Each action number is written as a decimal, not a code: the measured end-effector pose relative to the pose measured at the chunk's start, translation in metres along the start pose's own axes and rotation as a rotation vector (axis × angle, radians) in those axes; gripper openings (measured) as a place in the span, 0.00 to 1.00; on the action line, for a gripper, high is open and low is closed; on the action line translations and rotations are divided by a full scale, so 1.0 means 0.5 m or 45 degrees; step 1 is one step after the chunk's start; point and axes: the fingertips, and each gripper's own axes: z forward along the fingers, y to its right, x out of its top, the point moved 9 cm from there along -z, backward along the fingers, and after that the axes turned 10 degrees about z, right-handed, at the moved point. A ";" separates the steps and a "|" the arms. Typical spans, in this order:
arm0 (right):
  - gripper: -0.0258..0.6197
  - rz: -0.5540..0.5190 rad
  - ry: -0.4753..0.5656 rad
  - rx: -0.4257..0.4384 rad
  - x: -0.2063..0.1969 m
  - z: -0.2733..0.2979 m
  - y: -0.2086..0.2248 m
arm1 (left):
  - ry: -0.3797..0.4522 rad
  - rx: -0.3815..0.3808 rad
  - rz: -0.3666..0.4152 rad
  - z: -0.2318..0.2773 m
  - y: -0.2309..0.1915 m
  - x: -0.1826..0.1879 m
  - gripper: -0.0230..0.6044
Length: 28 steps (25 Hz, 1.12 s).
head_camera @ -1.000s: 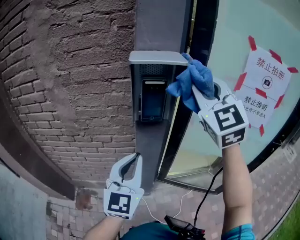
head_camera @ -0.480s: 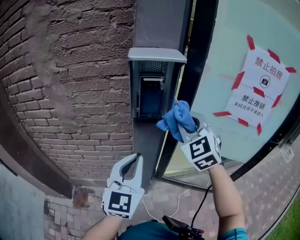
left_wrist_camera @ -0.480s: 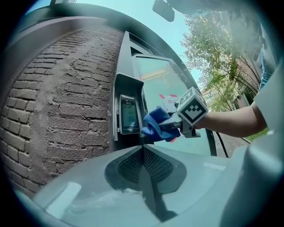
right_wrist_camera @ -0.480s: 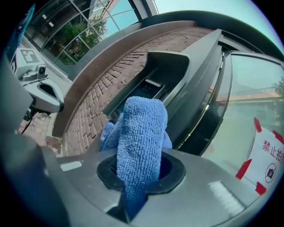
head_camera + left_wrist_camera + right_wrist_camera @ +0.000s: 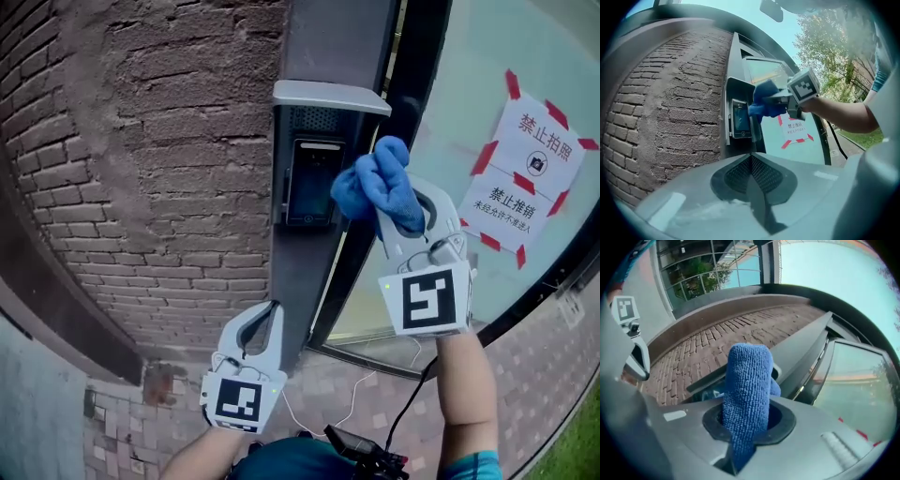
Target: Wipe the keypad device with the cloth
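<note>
The keypad device (image 5: 306,180) is a dark screen unit set in a grey hooded housing (image 5: 330,96) on a dark pillar. My right gripper (image 5: 390,199) is shut on a bunched blue cloth (image 5: 379,186), held at the device's right edge at screen height. In the right gripper view the cloth (image 5: 747,389) stands up between the jaws and hides most of the device. My left gripper (image 5: 273,311) hangs low by the pillar's foot, shut and holding nothing. The left gripper view shows the device (image 5: 739,120) with the cloth (image 5: 765,101) beside it.
A rough brick wall (image 5: 141,159) fills the left. Right of the pillar is a dark-framed glass pane (image 5: 450,122) with a taped white notice (image 5: 527,169). A cable (image 5: 412,403) hangs from the right gripper over brick paving.
The right gripper with the cloth dropped from the hood's right corner to below the device, then rose again to the screen's right side. The left gripper stayed low.
</note>
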 end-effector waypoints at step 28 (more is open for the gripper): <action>0.11 -0.151 -0.337 0.308 -0.128 0.027 -0.161 | -0.019 -0.058 -0.022 -0.005 0.016 -0.014 0.02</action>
